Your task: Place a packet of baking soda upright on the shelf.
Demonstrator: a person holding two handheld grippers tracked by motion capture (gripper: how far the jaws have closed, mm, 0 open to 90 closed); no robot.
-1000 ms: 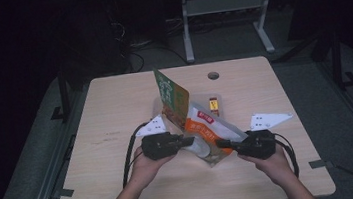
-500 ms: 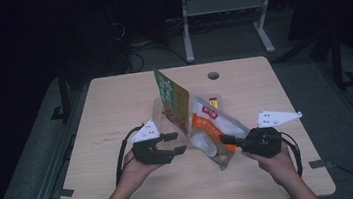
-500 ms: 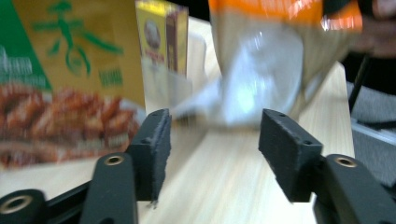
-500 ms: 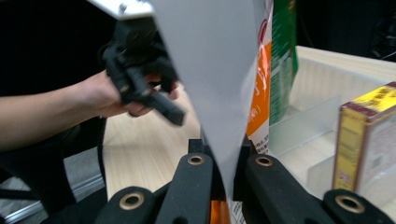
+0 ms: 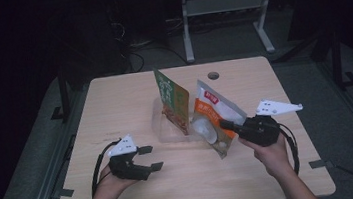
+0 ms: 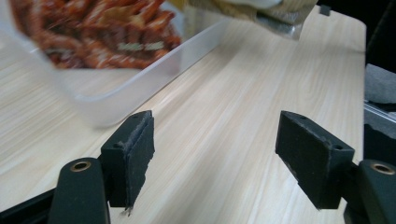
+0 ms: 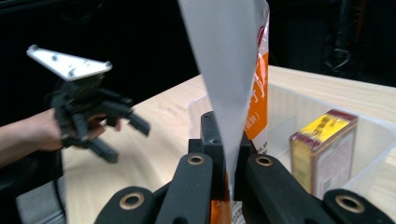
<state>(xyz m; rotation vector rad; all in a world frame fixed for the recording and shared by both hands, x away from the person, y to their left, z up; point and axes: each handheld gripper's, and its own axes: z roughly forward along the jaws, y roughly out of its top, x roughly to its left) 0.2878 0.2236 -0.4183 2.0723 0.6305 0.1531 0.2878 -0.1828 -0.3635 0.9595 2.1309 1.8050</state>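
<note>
Glossy orange pouch (image 5: 215,117) clamped in right gripper (image 5: 225,123), left gripper (image 5: 150,158) just spread apart, nothing between, clear plastic tub (image 5: 163,131)

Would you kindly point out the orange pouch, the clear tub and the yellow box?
Orange pouch (image 5: 214,118), high view, printed front.
Clear tub (image 6: 135,86), left gripper view, near wall.
Yellow box (image 7: 322,149), right gripper view, front face.

the left gripper (image 5: 150,158), held low at the person's left, has just been opening its jaws with nothing between them, while the right gripper (image 5: 223,123) is clamped tight, forearm angled inward.
</note>
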